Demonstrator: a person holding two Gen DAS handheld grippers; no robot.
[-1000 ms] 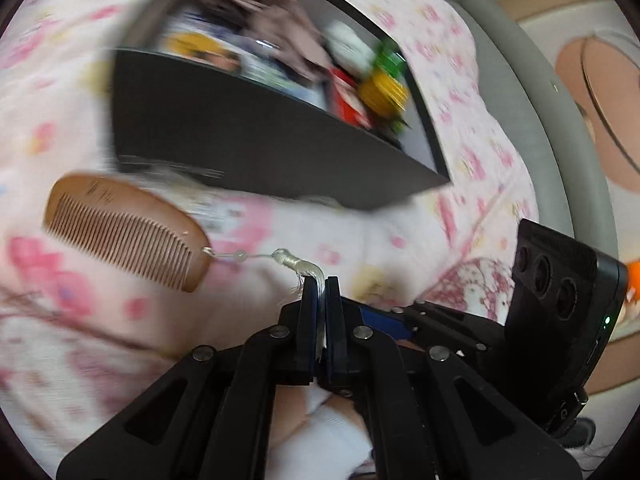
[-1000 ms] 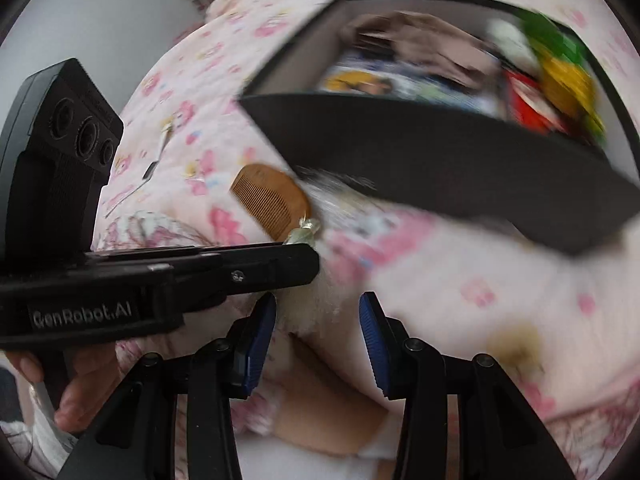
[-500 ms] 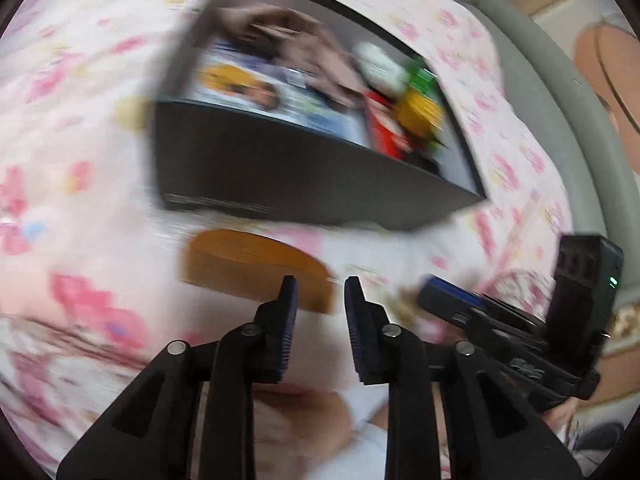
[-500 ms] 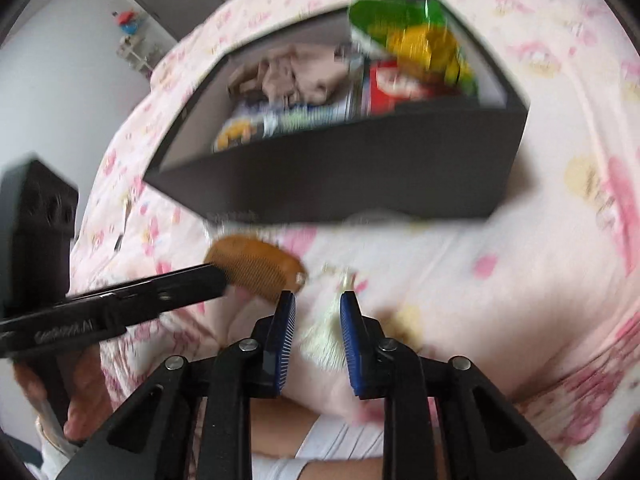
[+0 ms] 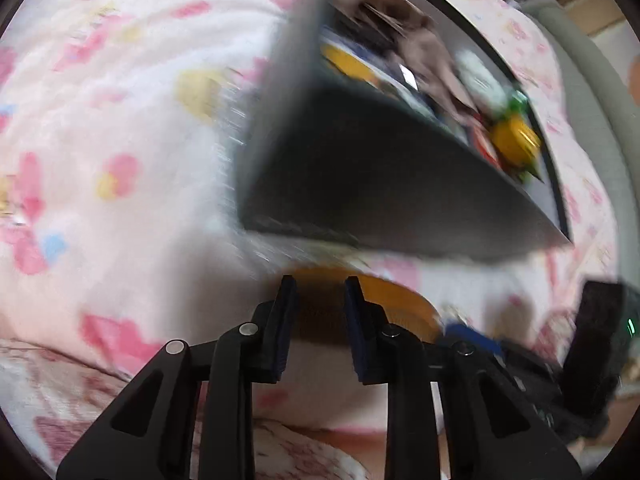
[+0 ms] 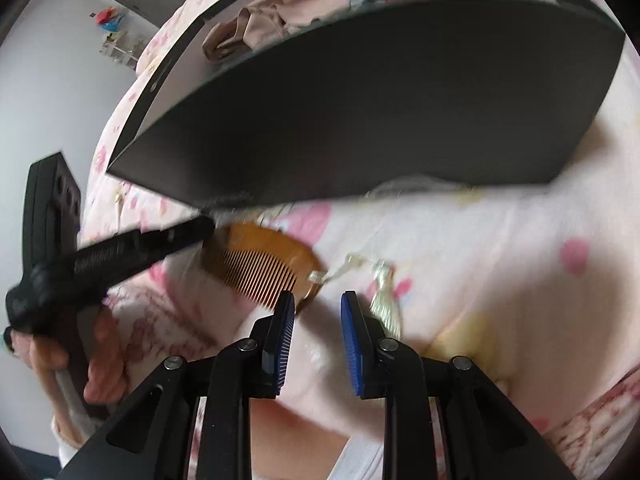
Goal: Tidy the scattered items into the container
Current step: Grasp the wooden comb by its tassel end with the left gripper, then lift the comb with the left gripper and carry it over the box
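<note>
A wooden comb (image 6: 264,262) with a pale tassel (image 6: 384,288) lies on the pink floral bedsheet, just in front of the dark box (image 6: 360,112). My left gripper (image 5: 318,292) is open, its jaws on either side of the comb (image 5: 384,300). In the right wrist view the left gripper's fingertips (image 6: 188,232) reach the comb's left end. My right gripper (image 6: 316,304) is open and empty, just in front of the comb's right end and the tassel. The box (image 5: 380,196) holds snack packs, a cloth and a booklet.
The bedsheet (image 5: 120,140) is soft and rumpled around the box. A grey padded bed edge (image 5: 592,80) runs along the right. The person's hand (image 6: 100,364) holds the left gripper's handle.
My left gripper let go of the tassel, opened and moved over the comb. My right gripper narrowed its jaws and came closer to the comb and the box.
</note>
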